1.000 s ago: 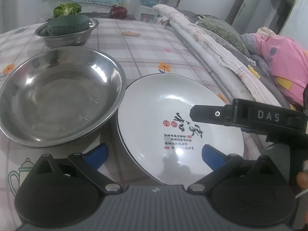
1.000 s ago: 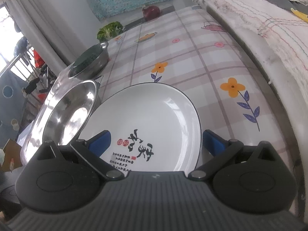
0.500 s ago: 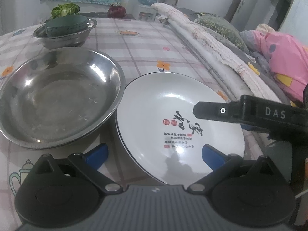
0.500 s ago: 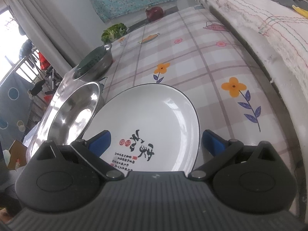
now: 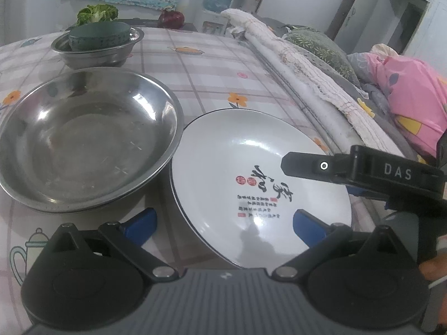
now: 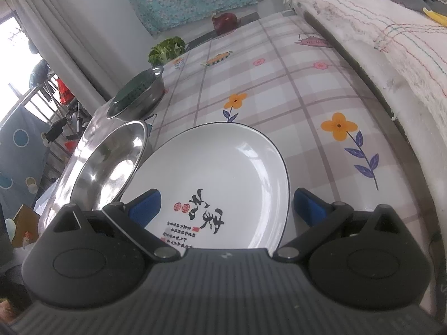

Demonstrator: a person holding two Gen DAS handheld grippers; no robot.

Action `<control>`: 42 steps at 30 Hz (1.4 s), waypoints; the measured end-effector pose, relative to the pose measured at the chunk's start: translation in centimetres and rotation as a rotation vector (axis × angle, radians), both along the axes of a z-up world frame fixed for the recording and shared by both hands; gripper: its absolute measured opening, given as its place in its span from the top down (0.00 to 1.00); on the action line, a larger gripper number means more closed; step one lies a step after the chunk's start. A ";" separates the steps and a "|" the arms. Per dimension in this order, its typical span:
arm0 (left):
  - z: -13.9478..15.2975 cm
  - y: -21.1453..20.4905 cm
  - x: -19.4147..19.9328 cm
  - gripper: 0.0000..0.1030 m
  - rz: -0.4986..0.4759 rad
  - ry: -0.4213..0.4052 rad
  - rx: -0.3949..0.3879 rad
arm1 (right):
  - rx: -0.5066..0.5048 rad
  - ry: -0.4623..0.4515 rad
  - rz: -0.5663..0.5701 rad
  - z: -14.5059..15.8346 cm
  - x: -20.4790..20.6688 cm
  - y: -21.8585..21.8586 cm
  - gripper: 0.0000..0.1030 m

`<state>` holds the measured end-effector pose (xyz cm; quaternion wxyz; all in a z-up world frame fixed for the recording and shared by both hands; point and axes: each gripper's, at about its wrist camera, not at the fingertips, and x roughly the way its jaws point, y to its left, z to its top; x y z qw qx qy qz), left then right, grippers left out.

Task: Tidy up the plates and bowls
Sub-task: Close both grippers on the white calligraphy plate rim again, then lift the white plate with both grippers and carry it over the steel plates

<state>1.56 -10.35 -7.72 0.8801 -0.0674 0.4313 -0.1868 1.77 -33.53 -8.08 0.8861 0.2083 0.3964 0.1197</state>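
White plate [image 5: 251, 173] with black calligraphy lying flat on the checked tablecloth [image 5: 212, 64], lower centre of both views, its rim just beside, perhaps touching, the large steel bowl [image 5: 83, 139] at left. Farther back, upper left, a smaller steel bowl [image 5: 97, 53] with a dark green bowl [image 5: 99, 36] nested inside; greens and a red onion beyond. Right gripper [image 6: 225, 208] spread wide, blue pads [image 6: 145, 206] straddling the plate's near edge, nothing held. Seen from the left wrist view, reaching in over the plate from the right edge of frame. Left gripper [image 5: 223, 227] likewise wide and empty, low centre, hovering at the plate's near side. Likely step: approach to pick the plate. Next move probably calls for getting a finger under the rim, closing, then lifting toward a stack.
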 end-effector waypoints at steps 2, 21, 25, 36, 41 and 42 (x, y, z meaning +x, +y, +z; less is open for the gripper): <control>0.0 0.2 0.1 0.00 -0.014 0.007 -0.026 | 0.011 -0.002 -0.004 0.0 0.0 -0.1 0.01; 0.2 -0.3 0.3 0.25 -0.036 -0.023 0.001 | 0.023 -0.028 0.000 0.2 0.4 -1.3 0.08; 0.2 -0.4 0.1 0.39 -0.021 -0.048 0.026 | -0.023 -0.045 0.005 0.3 -0.2 -1.5 0.24; 0.3 0.6 -0.1 0.70 0.027 -0.047 0.061 | -0.077 -0.021 -0.006 -0.1 -1.4 -1.8 0.75; 0.3 0.2 -1.0 0.70 -0.039 -0.012 0.025 | -0.115 -0.021 -0.030 -0.1 -1.1 -2.2 0.80; 0.3 0.1 -1.2 0.70 -0.051 -0.016 0.026 | -0.123 -0.023 -0.039 -0.1 -1.1 -2.4 0.80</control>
